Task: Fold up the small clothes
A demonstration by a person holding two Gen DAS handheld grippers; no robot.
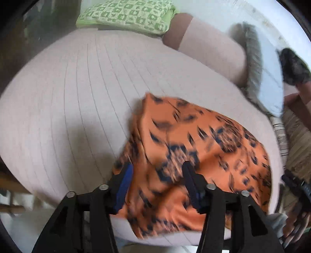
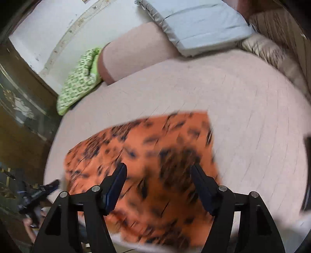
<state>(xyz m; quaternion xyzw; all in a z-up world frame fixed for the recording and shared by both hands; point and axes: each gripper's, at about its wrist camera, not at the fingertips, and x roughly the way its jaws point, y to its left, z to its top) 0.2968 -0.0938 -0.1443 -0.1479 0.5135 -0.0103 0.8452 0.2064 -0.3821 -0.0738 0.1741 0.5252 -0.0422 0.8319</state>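
Orange cloth (image 1: 186,136) with dark blotches lies folded on the pink bed (image 1: 68,97), near its front edge; left gripper (image 1: 157,175) and right gripper (image 2: 158,175) both hang above it, fingers spread apart, holding nothing; pictures are blurred.

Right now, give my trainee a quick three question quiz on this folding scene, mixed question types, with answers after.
1. True or false: the left gripper is clamped shut on the orange patterned garment.
2. What lies at the far edge of the pink bed? A) green patterned pillow B) red blanket C) laptop
3. Fill in: in the right wrist view, the right gripper has its jaws ____ above the cloth.

Key: 1 false; 2 A; 3 open.
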